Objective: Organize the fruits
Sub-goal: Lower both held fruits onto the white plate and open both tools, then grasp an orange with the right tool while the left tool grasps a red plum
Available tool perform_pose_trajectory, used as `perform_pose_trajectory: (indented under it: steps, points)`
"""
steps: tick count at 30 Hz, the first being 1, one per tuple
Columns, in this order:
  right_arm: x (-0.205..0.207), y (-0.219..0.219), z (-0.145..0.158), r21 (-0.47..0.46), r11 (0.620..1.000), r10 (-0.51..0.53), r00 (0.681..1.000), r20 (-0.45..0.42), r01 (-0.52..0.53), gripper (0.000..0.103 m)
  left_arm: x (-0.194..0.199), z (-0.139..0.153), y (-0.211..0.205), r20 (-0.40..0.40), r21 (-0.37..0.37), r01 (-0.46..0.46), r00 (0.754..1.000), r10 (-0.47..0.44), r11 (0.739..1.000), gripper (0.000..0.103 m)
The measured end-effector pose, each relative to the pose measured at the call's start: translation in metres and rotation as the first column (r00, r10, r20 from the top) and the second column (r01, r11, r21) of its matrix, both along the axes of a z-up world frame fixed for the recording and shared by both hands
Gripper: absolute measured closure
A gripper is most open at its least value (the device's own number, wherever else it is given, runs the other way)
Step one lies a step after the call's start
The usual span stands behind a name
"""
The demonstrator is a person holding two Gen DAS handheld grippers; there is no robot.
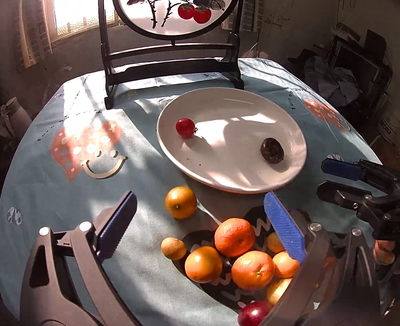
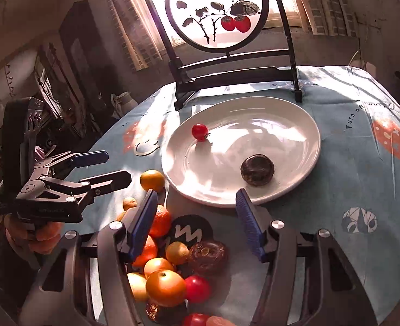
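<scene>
Left wrist view: the left gripper (image 1: 200, 222) has its fingers (image 1: 284, 225) spread wide with nothing between the pads, hanging over the near heap of fruit. A lone orange (image 1: 180, 202) lies on the desk just ahead of the fingers, roughly centred in the gap, and a bigger orange (image 1: 234, 237) sits lower and right, close by the right-hand pad. These fruits are round, so no long axis matters — only which one the gap lines up with. Beyond them stands the white plate (image 1: 254, 187), already carrying a cherry tomato (image 1: 185, 127) and a dark wrinkled fruit (image 1: 272, 149), possibly a passion fruit. The right gripper (image 2: 197, 217) has its fingers partly apart and empty, over the same heap, nearer the plate's rim. I judge the left hand better placed for the lone orange.
</scene>
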State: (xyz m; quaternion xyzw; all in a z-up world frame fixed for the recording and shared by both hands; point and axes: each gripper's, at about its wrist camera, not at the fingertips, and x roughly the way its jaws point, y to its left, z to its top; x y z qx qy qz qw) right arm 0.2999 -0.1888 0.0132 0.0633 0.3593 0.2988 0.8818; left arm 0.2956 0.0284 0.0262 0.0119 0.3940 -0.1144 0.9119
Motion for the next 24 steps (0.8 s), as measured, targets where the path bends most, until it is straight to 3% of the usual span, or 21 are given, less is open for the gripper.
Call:
perform_pose_trajectory:
  steps: [5, 13, 15, 24]
  points:
    - [-0.038, 0.010, -0.002, -0.066, 0.996, 0.066, 0.997, 0.043, -0.063, 0.041, -0.049, -0.018, 0.006, 0.000, -0.027, 0.060, 0.998, -0.060, 0.998, 0.006]
    - [-0.049, 0.019, -0.026, -0.130, 0.984, 0.118, 0.992, -0.039, -0.122, 0.042, -0.075, -0.042, -0.001, -0.041, -0.020, 0.159, 0.986, -0.159, 0.987, 0.006]
    - [-0.048, 0.020, -0.029, -0.127, 0.983, 0.128, 0.990, -0.054, -0.134, 0.049, -0.077, -0.044, -0.004, -0.056, -0.029, 0.183, 0.981, -0.185, 0.983, 0.006]
    - [-0.046, 0.022, -0.039, -0.155, 0.977, 0.131, 0.987, -0.088, -0.144, 0.061, -0.085, -0.052, -0.018, -0.079, 0.024, 0.265, 0.962, -0.263, 0.964, 0.008]
